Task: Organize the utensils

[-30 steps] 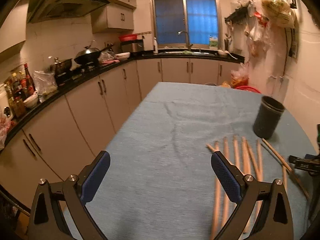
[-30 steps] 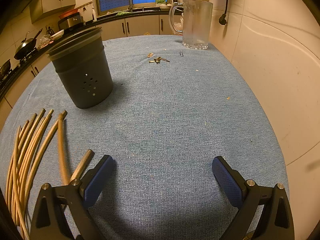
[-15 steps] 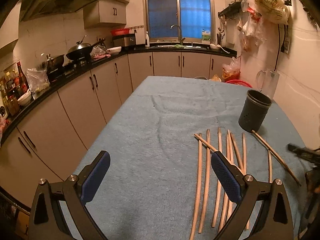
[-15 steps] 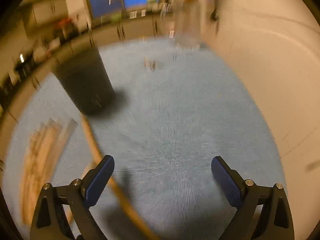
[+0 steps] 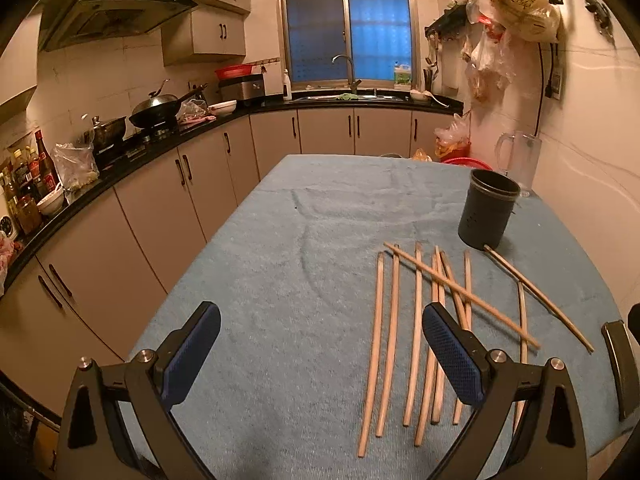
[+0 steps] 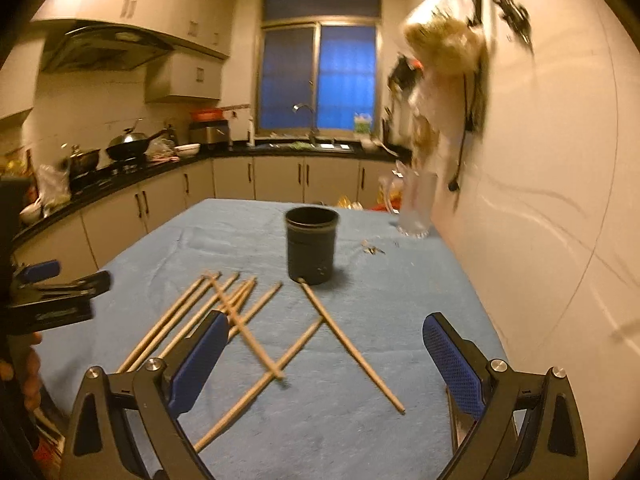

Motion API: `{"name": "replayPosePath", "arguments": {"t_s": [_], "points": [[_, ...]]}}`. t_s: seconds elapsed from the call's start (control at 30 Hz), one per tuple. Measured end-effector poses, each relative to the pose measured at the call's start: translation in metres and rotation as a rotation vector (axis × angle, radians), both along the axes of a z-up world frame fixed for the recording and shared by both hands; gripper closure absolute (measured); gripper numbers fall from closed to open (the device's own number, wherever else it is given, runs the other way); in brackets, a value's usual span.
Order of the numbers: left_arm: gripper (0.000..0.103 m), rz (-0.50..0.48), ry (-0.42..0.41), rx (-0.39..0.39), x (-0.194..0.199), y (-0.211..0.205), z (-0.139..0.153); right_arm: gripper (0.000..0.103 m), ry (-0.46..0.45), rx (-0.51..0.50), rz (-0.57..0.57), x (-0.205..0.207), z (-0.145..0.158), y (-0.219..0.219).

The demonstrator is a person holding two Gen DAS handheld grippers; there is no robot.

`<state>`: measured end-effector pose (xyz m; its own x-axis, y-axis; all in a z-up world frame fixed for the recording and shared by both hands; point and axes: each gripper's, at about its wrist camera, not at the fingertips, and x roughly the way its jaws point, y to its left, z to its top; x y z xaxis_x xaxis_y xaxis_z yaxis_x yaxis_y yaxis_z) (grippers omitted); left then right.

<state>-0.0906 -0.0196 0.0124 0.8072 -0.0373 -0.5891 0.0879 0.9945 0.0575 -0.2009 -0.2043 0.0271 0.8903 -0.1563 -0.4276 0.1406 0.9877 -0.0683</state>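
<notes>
- Here your left tongs (image 5: 320, 354) and right tongs (image 6: 323, 360) both gape wide, holding nothing.
- Chopsticks (image 5: 416, 332) lie scattered on the blue surface (image 5: 280, 280) beside the dark holder (image 5: 489, 212).
- Only your right view shows the small keys (image 6: 372, 249) near the glass jug (image 6: 416, 210).

Both wrist views look down the table (image 5: 304, 248) toward the window, sharing chopsticks (image 5: 416, 320) and holder (image 6: 311, 248)

1. Left black two-finger gripper with blue textured pads (image 5: 320, 354): jaws spread wide, nothing between them, hovering low, pointing forward.
2. Right black two-finger gripper with blue pads (image 6: 322, 354): jaws equally wide apart, empty, raised, level with its partner alongside.
</notes>
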Motion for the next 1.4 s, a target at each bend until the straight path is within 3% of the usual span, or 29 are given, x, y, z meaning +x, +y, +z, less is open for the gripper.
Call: {"name": "replayPosePath", "arguments": {"t_s": [0.27,0.83,0.97,1.17,1.4], "points": [[0.002,0.001,-0.020,-0.010,-0.012,0.001,0.006,0.004,-0.013,0.010,0.045,-0.017,0.011,0.015],[0.002,-0.003,-0.045,-0.022,-0.023,0.000,0.014,0.004,-0.038,0.024,0.031,-0.031,0.015,0.012],[0.002,0.002,-0.085,-0.041,-0.031,0.001,0.017,0.004,-0.081,0.031,0.008,-0.039,0.017,0.011],[0.002,0.014,-0.222,-0.043,-0.063,0.000,0.019,0.004,-0.171,0.046,-0.045,-0.058,0.016,0.011],[0.002,0.009,-0.254,-0.036,-0.078,0.000,0.017,0.004,-0.140,0.066,-0.033,-0.057,0.008,0.013]]}}
